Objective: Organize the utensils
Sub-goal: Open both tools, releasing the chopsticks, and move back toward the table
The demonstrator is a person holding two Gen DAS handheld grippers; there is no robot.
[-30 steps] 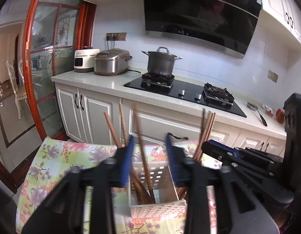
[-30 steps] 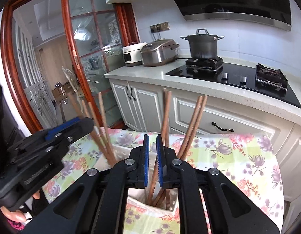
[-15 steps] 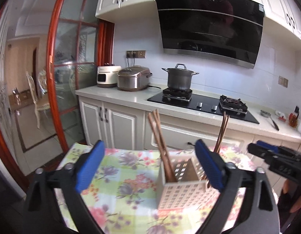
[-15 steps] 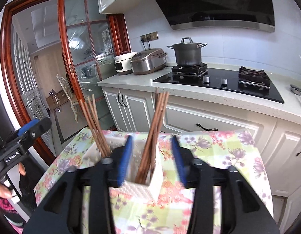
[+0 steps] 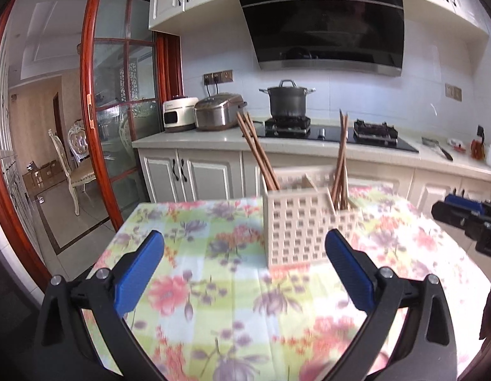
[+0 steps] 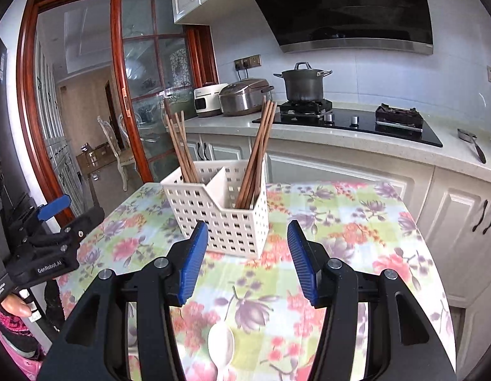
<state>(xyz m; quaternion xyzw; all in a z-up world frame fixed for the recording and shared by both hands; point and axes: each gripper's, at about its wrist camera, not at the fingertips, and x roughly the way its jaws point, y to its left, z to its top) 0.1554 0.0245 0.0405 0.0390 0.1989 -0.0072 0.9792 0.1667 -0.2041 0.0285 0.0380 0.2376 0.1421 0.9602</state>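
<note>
Here, from the left wrist, the left gripper (image 5: pixel 244 258) hangs spread wide and empty, the basket (image 5: pixel 296 225) beyond it on the table (image 5: pixel 194 273). From the right wrist, the right gripper (image 6: pixel 248 262) is parted, empty; a careless swing could topple the leaning chopsticks (image 6: pixel 256 155).

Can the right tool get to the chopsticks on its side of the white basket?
Probably yes. The right tool is open and empty, and the chopsticks stick up above the basket with nothing in between.
</note>
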